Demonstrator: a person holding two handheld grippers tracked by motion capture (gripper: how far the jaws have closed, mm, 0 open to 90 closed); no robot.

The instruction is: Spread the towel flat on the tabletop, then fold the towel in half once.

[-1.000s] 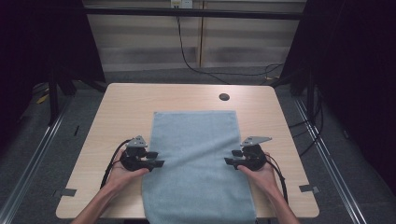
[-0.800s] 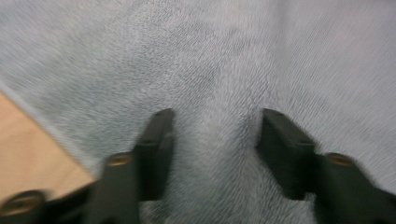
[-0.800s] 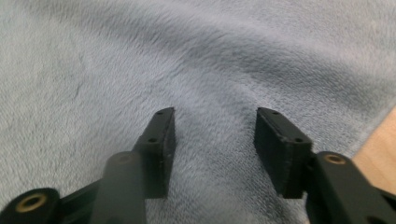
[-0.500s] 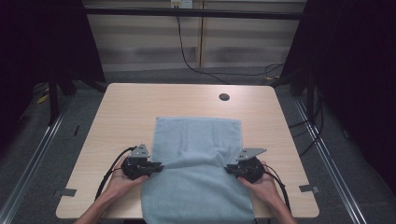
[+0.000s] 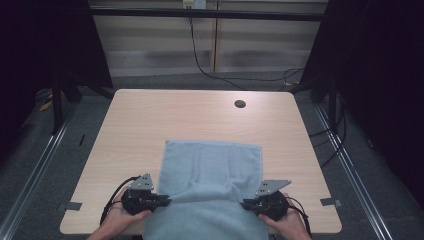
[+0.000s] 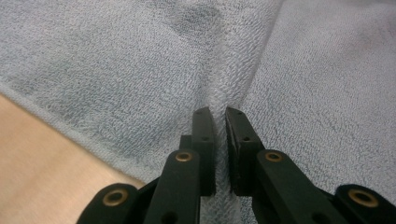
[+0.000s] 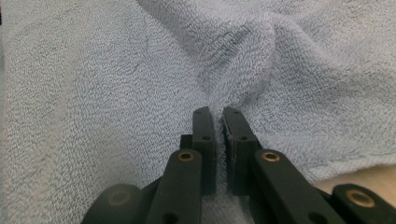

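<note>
A light blue towel (image 5: 210,165) lies on the wooden table (image 5: 150,115), and its near end hangs over the front edge. My left gripper (image 5: 167,201) is shut on the towel's left side edge. In the left gripper view the jaws (image 6: 220,112) pinch a raised fold of towel (image 6: 116,70). My right gripper (image 5: 245,204) holds the right side edge. Its jaws (image 7: 217,112) have just been closing, and a bunched fold of towel (image 7: 93,93) is pressed between them. A wrinkle runs across the towel between the two grippers.
A dark round hole (image 5: 240,104) sits in the table's far right part. Bare wood lies beyond the towel and on both sides of it. Cables trail from both grippers near the front edge. Metal rails run along the floor on either side.
Both grippers closed on the towel's side edges and moved toward the near edge of the table. The towel slid with them, and its far edge now lies closer to me.
</note>
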